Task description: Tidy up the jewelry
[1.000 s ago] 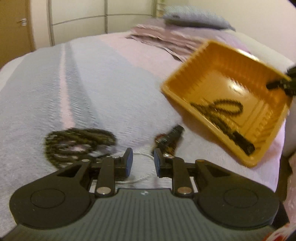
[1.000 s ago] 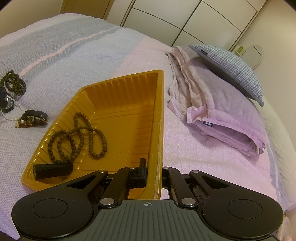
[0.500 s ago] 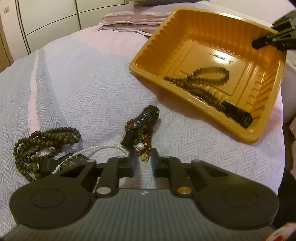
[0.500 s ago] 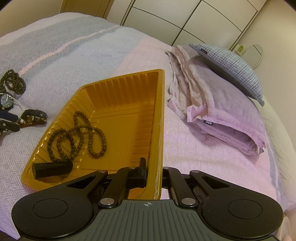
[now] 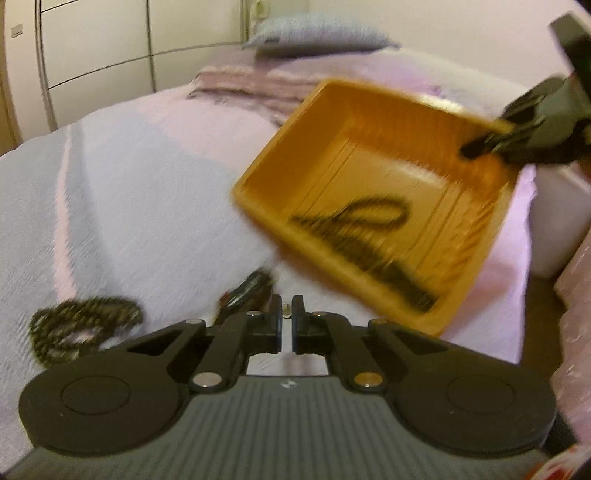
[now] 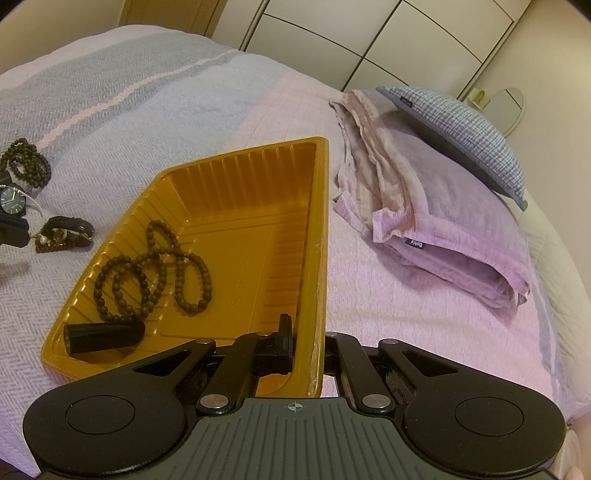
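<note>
Since a second ago the left gripper [image 5: 286, 316] has pinched shut on a small pearl piece [image 5: 286, 315]; lift slowly toward the orange tray [image 6: 236, 173], whose wall the right gripper [image 6: 306, 343] clamps steady

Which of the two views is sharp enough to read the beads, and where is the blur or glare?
Left wrist view: motion-smeared, so the orange tray and the beads on the bed blur into streaks, with a pale sheen across the tray floor. Right wrist view: crisp; single beads in the tray are distinct, though fisheye bends the wardrobe lines.
</note>
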Available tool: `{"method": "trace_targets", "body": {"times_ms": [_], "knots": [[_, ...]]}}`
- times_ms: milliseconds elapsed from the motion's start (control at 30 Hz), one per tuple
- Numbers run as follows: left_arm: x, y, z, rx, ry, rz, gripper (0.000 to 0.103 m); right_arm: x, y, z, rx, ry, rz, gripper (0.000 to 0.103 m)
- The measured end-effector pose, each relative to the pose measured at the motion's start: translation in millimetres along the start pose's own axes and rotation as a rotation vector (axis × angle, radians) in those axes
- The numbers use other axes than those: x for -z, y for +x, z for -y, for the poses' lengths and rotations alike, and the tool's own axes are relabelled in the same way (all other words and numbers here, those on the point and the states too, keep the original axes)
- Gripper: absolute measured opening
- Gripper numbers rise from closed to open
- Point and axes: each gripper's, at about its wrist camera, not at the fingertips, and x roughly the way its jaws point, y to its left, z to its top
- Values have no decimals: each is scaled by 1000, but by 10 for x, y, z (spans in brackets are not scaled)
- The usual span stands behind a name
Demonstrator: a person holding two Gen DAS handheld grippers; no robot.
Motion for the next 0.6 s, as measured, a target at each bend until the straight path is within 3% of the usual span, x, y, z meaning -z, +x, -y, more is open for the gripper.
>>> {"method": "trace_targets", "body": {"times_ms": [167,467,600], "knots": [[-183,82,259,103,-10,35,4,-11,-10,-12,1,-2,2,4],[-281,348,673,193,37,23,4,-7,-16,-14,1,-1,0,4],[-252,342,657,203,19,23,17,-3,-21,-9,0,0,1,4]]}}
